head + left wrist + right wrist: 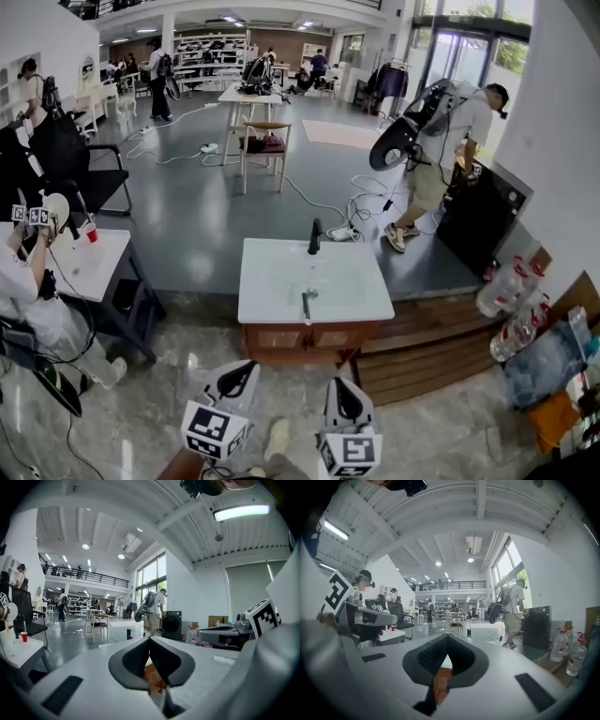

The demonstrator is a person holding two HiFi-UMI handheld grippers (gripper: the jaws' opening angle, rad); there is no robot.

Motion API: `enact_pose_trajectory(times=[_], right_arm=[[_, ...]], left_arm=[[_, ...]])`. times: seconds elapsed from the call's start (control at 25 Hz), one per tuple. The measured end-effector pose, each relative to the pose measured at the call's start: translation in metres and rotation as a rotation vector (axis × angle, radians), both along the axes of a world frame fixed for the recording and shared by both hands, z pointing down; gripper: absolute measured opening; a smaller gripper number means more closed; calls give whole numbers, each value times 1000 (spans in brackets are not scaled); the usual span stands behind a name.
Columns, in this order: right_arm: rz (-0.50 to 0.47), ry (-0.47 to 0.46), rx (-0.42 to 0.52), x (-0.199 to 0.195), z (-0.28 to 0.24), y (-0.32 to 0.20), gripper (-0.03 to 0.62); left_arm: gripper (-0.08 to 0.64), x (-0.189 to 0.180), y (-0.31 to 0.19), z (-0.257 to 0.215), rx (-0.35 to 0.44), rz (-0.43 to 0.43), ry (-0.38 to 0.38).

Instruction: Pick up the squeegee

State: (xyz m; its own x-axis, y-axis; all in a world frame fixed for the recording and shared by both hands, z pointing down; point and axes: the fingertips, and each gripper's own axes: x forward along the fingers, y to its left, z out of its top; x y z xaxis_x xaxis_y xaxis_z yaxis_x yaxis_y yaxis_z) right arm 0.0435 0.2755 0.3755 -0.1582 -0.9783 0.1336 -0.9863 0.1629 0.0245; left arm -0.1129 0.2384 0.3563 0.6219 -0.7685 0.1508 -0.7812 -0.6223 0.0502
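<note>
Nearest, low at the front: left gripper (242,371) and right gripper (345,384), side by side, marker cubes facing back toward the wearer.

Left gripper: jaws together, meeting at the tips, nothing between them.

Right gripper: jaws fully closed, likewise empty.

Both point roughly level across the floor toward the white countertop (281,272). Neither touches it.

Squeegee (306,305): I take it to be the slim grey piece lying on the countertop near the front edge, about mid-width. It is too small in the head view to be sure of its shape. It lies apart from both grippers and nothing is touching it.

A black upright object (315,236) stands at the far edge of the same countertop, roughly in line behind the squeegee. It also shows beyond the closed jaws in both gripper views.

The countertop sits on a wooden cabinet (305,339).

Right of the cabinet:
- A wooden step (422,352).
- Clear water bottles (511,291) by the wall.
- Further along that wall, a black machine (478,220).
- A person (450,141) standing just beside it, carrying a fan.

Left of the cabinet: a white side table (103,267) with a red cup (90,232) on it.

Well behind, on the grey floor: a wooden stool (265,141).
</note>
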Motion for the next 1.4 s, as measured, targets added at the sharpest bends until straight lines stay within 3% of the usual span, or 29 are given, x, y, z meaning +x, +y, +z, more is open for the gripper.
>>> enact_pose_trajectory(times=[0.84,1.4], right_arm=[[-47,-33,-105,49,30,-175,-3],[-102,-62,-95,67,48,-253,-3]], left_arm=[[2,46,-165,30,-67,-59,-34],[2,62,-234,40,-89,-106,-36]])
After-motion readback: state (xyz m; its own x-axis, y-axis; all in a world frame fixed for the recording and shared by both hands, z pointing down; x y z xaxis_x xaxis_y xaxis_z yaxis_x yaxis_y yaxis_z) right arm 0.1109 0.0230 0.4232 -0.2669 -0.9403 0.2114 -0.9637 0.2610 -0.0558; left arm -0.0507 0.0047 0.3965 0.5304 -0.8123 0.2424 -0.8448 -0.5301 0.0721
